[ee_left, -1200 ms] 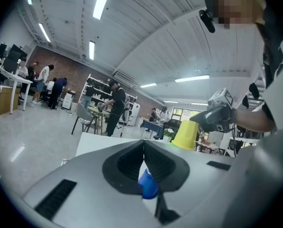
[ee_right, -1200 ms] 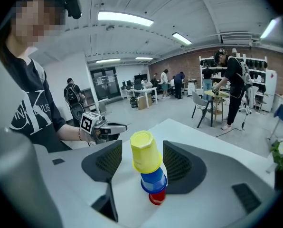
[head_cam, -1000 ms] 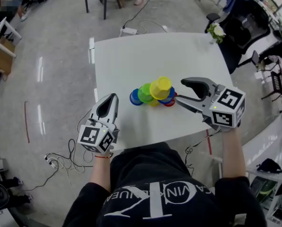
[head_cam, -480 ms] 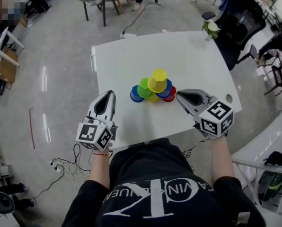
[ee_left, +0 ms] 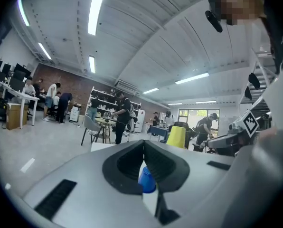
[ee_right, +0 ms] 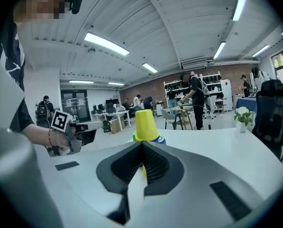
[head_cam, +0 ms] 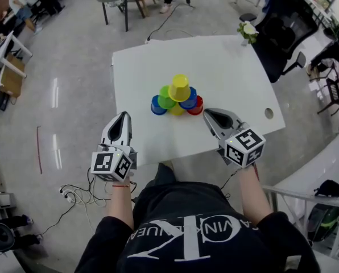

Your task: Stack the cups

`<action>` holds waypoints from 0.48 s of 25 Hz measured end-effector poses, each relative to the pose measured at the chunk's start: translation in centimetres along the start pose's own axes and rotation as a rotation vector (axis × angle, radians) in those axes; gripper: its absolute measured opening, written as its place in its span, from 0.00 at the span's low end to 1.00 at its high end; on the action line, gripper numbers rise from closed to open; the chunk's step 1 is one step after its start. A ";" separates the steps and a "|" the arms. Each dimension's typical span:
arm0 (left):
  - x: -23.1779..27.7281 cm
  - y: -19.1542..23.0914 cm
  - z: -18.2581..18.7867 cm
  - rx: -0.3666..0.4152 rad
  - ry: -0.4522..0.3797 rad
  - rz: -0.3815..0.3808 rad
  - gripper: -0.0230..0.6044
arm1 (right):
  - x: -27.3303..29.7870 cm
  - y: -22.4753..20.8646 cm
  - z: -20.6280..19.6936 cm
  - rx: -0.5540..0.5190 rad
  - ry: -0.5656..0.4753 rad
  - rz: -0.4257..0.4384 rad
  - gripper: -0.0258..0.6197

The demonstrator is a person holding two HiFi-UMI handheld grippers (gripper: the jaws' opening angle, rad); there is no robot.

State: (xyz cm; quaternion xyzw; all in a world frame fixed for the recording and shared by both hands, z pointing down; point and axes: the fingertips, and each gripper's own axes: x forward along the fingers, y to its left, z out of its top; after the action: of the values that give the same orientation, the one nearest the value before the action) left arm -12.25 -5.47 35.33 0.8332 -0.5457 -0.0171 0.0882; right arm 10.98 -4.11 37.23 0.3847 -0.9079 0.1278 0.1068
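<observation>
Holding clear of the pyramid of coloured plastic cups (head_cam: 177,99) on the white counter (head_cam: 232,67) looks wisest (left tongs (head_cam: 123,116) closed and empty; right tongs (head_cam: 207,114) just closed on nothing).

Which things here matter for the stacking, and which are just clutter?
Job: top yellow cup, green cup, left blue cup, right blue cup, red cup, left tongs, right tongs (both shut, empty).
Clutter: flowers, black chair, floor cables.
</observation>
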 end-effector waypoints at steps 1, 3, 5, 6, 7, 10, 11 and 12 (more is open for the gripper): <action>-0.5 -0.4 -0.2 -0.002 0.002 0.006 0.04 | -0.4 0.3 -0.4 -0.001 0.003 -0.001 0.05; -1.4 -1.3 -0.5 -0.001 0.006 0.014 0.04 | -1.1 0.8 -1.3 -0.001 0.008 -0.003 0.05; -2.2 -1.9 -0.9 0.001 0.009 0.025 0.04 | -1.6 1.3 -1.9 0.000 0.001 -0.007 0.05; -2.7 -2.2 -1.0 0.002 0.009 0.031 0.04 | -1.9 1.5 -2.2 0.002 -0.005 -0.010 0.05; -3.2 -2.5 -1.2 0.002 0.009 0.039 0.04 | -2.2 1.7 -2.4 0.004 -0.010 -0.014 0.05; -4.9 -3.5 -1.7 0.004 0.001 0.060 0.04 | -3.4 2.4 -3.1 0.007 -0.027 -0.027 0.05; -5.4 -3.8 -1.8 0.004 -0.003 0.065 0.04 | -3.8 2.6 -3.3 0.007 -0.034 -0.029 0.05; -6.0 -4.1 -1.8 0.003 -0.007 0.070 0.04 | -4.3 2.8 -3.4 0.007 -0.041 -0.031 0.05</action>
State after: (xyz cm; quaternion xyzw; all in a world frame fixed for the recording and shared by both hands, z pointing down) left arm -10.73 1.83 36.06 0.8137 -0.5747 -0.0160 0.0859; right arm 12.13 1.72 38.75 0.4018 -0.9033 0.1213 0.0890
